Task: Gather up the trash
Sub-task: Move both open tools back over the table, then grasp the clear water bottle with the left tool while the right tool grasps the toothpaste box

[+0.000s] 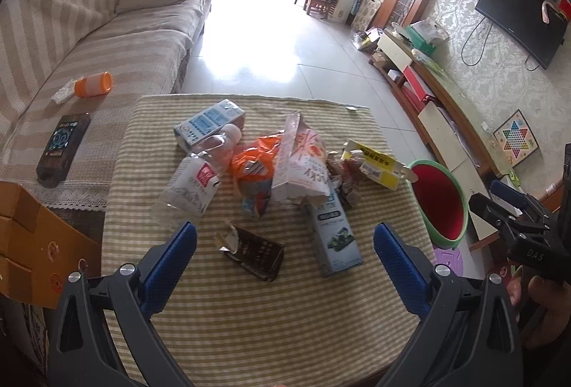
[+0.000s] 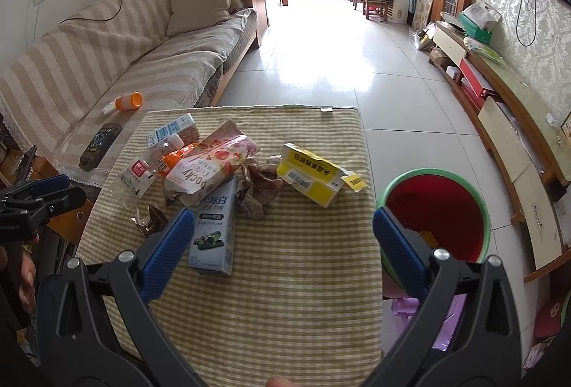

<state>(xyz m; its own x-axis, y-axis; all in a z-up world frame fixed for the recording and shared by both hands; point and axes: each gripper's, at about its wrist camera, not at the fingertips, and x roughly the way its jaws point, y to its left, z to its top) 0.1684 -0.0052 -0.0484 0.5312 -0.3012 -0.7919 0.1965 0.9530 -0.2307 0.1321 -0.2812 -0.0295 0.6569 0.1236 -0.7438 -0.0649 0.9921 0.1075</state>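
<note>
Clearly both tools hover empty: left gripper point(image 1: 285, 244) spread above the torn brown carton point(image 1: 254, 253), toothpaste box point(image 2: 213, 230) mid-cloth, right gripper point(image 2: 283, 237) spread beside the red bin point(image 2: 433, 208). Overlapping litter risks a snagged neighbour tumbling off the table.

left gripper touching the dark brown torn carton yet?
Apart. In the left wrist view the open left gripper straddles the dark brown torn carton, with striped cloth visible between the carton and each blue finger pad.
</note>
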